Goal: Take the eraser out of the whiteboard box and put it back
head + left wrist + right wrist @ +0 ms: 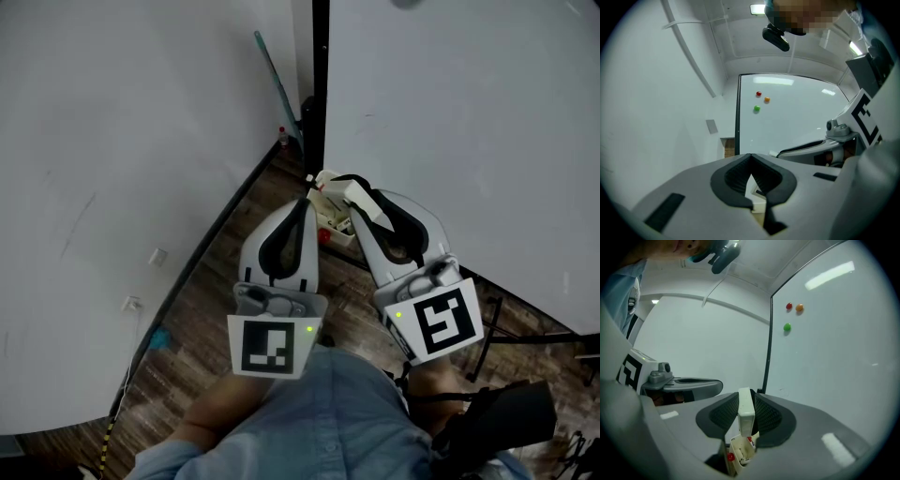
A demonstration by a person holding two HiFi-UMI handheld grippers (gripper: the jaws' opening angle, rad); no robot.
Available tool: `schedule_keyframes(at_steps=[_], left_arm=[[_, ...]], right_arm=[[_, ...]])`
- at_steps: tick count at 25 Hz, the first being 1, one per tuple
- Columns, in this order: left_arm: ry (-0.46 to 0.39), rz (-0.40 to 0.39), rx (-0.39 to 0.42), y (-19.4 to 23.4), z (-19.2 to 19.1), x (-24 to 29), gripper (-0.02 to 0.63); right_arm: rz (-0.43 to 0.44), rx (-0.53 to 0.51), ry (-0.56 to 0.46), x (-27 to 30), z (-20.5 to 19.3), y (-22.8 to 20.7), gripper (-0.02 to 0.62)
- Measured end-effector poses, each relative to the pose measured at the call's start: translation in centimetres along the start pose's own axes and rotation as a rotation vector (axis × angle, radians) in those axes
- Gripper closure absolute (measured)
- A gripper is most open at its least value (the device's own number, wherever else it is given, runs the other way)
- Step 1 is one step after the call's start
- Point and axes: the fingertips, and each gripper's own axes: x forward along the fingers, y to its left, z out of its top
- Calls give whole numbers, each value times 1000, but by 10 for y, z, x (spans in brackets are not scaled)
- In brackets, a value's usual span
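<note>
My right gripper (pixel 361 190) is shut on a white eraser (pixel 360 208), held up on edge between the black pads (pixel 768 416). In the right gripper view the eraser (pixel 746 409) sits just above the small white whiteboard box (pixel 740 452), which holds a red-capped item (pixel 730 457). The box (pixel 336 234) hangs at the whiteboard's lower left corner, below both grippers. My left gripper (pixel 305 201) is beside the right one, shut with nothing between its fingertips (pixel 750 156); part of the box shows behind them.
The whiteboard (pixel 469 122) fills the right, with a black frame post (pixel 320 84) and red (pixel 758 94), orange (pixel 767 99) and green (pixel 756 108) magnets. A white wall (pixel 122 159) stands left with a teal-handled tool (pixel 277 80) leaning. Wooden floor (pixel 202 309) lies below.
</note>
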Motion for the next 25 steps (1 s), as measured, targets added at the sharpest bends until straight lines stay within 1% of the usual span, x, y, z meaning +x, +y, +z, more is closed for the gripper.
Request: schedule_keyframes(at_steps=[4, 8, 19, 25], left_arm=[[13, -13, 25, -3, -1, 1, 601], [7, -16, -1, -1, -2, 1, 601], [10, -9, -8, 4, -6, 4, 601], [18, -15, -24, 10, -10, 8, 601]], right_arm=[[0, 3, -2, 0, 0, -1, 492], [-2, 9, 0, 1, -2, -2, 492], [-4, 18, 19, 6, -10, -3, 492], [8, 26, 54, 16, -22, -3, 492]])
